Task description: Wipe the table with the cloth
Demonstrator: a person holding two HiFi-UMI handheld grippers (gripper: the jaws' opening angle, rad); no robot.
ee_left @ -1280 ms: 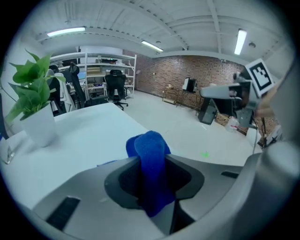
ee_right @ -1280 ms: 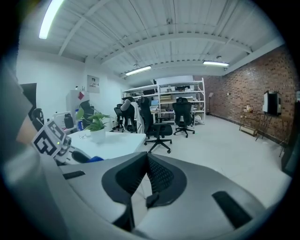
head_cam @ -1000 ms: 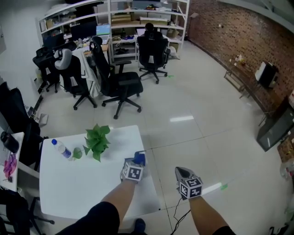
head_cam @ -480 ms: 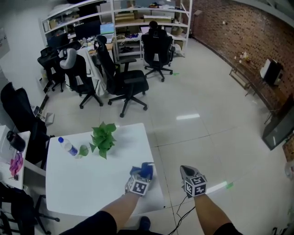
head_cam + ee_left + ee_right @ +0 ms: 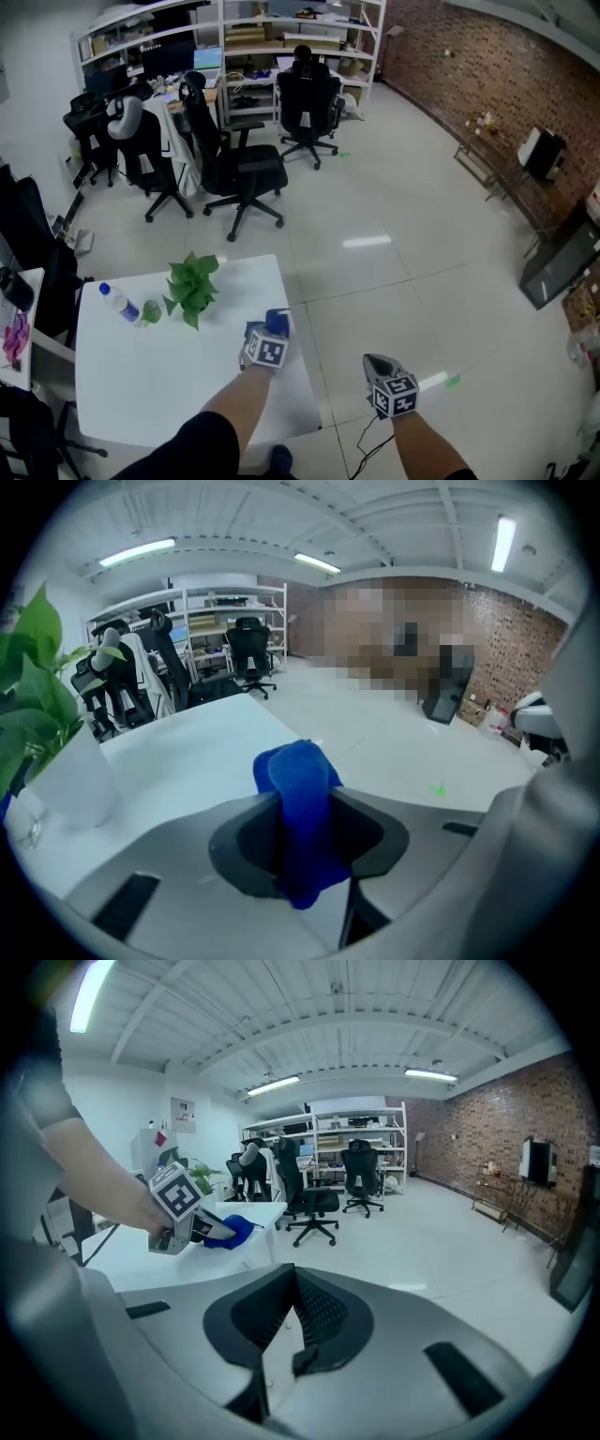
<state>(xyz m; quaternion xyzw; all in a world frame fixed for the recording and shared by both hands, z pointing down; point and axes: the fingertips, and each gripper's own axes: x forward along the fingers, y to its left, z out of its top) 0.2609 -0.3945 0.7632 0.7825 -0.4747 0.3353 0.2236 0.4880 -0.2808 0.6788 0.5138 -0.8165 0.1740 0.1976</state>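
A blue cloth [image 5: 277, 322] lies bunched on the white table [image 5: 141, 375], close to its right edge. My left gripper [image 5: 268, 343] is shut on it. In the left gripper view the cloth [image 5: 298, 780] stands pinched between the two dark jaws of the left gripper [image 5: 305, 834] and folds over forward. My right gripper [image 5: 388, 382] hangs over the floor to the right of the table. Its jaws are shut with nothing in them [image 5: 284, 1327]. From the right gripper view I see the left gripper [image 5: 178, 1211] pressing the cloth [image 5: 230, 1231] on the tabletop.
A potted green plant [image 5: 192, 289] and a lying water bottle [image 5: 120, 302] sit at the table's far left. Office chairs [image 5: 234, 169] and shelves [image 5: 281, 37] stand beyond. A brick wall [image 5: 487, 84] runs along the right. A cable [image 5: 361, 441] trails on the floor.
The left gripper drew the cloth back toward the near edge, then pushed it forward again along the table's right side. The right gripper stayed beside the table.
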